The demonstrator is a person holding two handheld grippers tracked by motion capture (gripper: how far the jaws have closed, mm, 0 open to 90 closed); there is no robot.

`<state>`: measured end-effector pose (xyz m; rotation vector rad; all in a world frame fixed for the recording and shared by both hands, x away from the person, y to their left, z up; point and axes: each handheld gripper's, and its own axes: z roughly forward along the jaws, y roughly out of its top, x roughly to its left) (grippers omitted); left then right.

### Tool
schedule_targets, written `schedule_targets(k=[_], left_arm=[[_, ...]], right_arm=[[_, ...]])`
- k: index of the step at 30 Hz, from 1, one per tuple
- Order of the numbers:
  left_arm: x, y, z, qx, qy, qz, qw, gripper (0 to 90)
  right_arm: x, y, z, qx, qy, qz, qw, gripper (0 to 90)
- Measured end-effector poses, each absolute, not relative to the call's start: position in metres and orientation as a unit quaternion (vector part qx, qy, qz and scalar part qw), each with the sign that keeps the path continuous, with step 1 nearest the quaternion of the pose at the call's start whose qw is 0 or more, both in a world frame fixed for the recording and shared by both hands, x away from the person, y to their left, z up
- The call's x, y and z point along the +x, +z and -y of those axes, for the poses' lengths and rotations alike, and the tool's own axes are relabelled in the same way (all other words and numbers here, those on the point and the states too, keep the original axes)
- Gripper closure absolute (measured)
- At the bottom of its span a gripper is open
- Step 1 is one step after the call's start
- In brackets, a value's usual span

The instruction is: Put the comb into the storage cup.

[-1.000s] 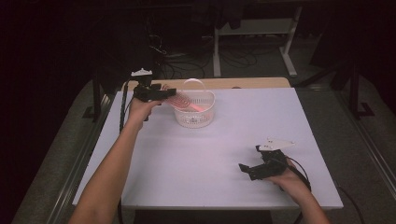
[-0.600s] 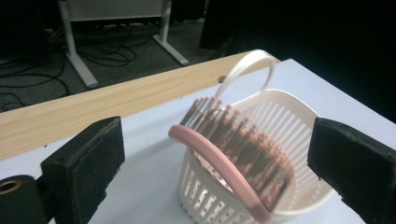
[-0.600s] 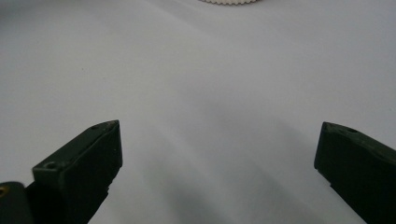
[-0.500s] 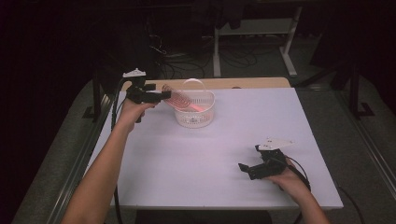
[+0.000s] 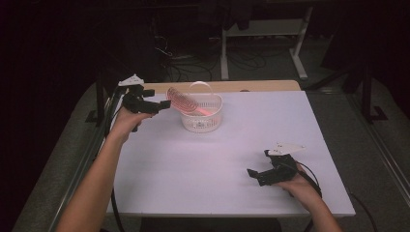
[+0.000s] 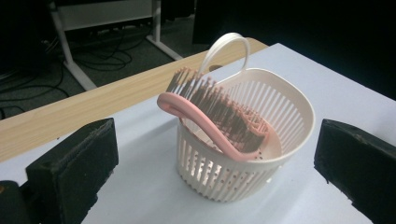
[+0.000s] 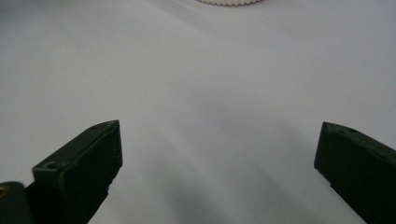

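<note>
While the left gripper (image 5: 162, 105) sits just off the basket's near-left side, its jaws have just been opening and now stand wide apart with nothing between them. Dead ahead of those jaws in the left gripper view is the pink hairbrush (image 6: 215, 122): head down inside the white slotted basket (image 6: 243, 172), handle poking up and out over the rim toward the gripper. So the brush is in, but only leaning on the rim, not lying flat.

Right gripper (image 5: 265, 172) rests low on the table (image 5: 203, 169), well apart from the basket, jaws spread wide and empty; ahead of them is bare tabletop, with the basket edge just peeking at the top of the right gripper view.

Risks, as I judge them:
- Handle overhangs the rim on the side nearest the left gripper. If that hand swings back across instead of straight away, a jaw could clip the handle and lever the brush out.
- Basket looks light, and the brush weight sits high on one side; a knock to the handle or to the looped basket handle (image 6: 227, 49) could tip or slide the whole thing.
- Trailing cable from the left gripper runs down that table edge; probably a minor snag risk near the basket.
- Right gripper too far off to steady anything.
</note>
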<state>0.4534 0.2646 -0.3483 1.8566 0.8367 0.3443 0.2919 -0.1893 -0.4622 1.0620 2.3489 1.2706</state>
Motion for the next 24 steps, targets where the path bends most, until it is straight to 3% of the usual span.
schedule_targets(k=[24], left_arm=[[0.384,-0.365,-0.269,0.791,0.116,-0.290,0.526,0.0]], right_arm=[[0.291,-0.459,0.191,0.368,0.435,-0.809,0.141,0.4]])
